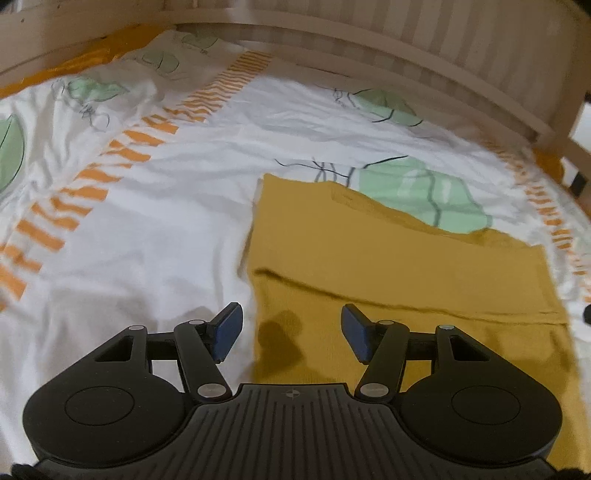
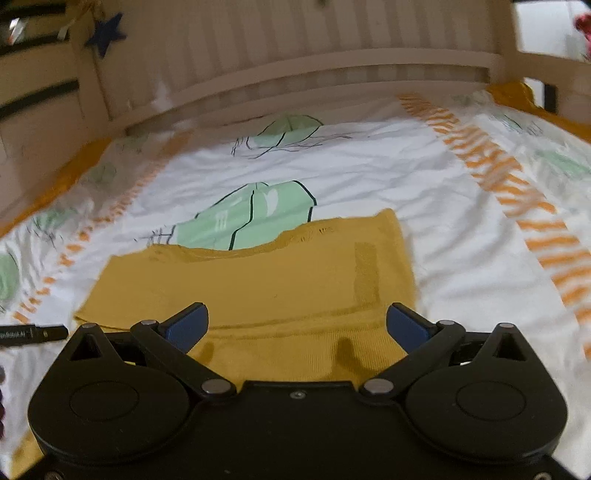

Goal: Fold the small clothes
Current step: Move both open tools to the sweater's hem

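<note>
The left hand-held gripper (image 1: 291, 328) hangs above the bed with its blue pads (image 1: 228, 328) apart and nothing between them; one pad sits over white bedding, the other over the near left part of the garment (image 1: 388, 258). Its shadow falls on the cloth just below the gap. The right hand-held gripper (image 2: 297, 326) also stands open, wider than the left, its pads (image 2: 406, 326) empty and poised over the near edge of the same garment (image 2: 258, 288), where two finger shadows show on the fabric. The garment is a mustard-yellow piece lying flat on the duvet (image 1: 166, 221), already folded: a straight fold line runs across it near the grippers, and a second layer lies on top beyond that line. Its far edge is uneven and covers the lower part of a green printed shape (image 2: 255, 218) on the duvet. In the right view a dark stick-like part (image 2: 35, 334) pokes in from the left edge beside the garment; what it is cannot be told. The duvet is white with green drawings and bands of orange stripes (image 1: 92, 192). Beyond it stands a pale wooden slatted rail (image 2: 314, 62) of the bed, with a dark blue star (image 2: 107, 33) hanging at its left post.
</note>
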Demonstrator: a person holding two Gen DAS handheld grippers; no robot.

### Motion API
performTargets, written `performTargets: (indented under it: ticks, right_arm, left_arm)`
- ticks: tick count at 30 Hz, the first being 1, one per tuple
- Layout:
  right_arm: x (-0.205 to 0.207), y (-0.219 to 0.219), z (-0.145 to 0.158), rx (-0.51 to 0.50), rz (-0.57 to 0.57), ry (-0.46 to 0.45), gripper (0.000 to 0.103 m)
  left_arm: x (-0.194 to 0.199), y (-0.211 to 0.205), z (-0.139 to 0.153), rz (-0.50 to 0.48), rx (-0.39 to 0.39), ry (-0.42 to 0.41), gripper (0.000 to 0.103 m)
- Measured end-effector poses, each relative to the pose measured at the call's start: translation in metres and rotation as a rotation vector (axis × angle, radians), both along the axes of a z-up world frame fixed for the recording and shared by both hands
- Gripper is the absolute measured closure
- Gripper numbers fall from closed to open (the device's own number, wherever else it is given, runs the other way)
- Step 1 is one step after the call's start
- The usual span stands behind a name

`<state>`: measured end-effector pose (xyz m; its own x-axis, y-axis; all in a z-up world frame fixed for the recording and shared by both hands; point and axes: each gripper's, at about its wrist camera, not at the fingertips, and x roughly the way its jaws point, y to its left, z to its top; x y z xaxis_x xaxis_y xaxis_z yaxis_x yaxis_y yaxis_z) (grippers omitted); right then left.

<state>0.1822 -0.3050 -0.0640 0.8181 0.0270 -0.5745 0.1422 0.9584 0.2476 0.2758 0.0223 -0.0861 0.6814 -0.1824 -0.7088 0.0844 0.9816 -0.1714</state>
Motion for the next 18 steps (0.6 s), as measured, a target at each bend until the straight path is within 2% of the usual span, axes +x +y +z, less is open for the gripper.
performTargets:
  ticks: [6,13,18]
  right_arm:
    - [-0.062,-0.005,0.013,0.046,-0.045,0.011,0.001]
    - [-0.123,-0.009,0.033,0.027,-0.046,0.015,0.001]
    - [-0.148,-0.017,0.03,0.069,-0.05,0.064,0.001]
  left_arm:
    - [-0.062,0.016,0.017,0.012,-0.01,0.01,0.045]
    - [-0.124,0.034,0.032,-0.033,0.068,-0.002,0.045]
    - [-0.15,0.054,0.034,-0.068,0.042,0.024,0.045]
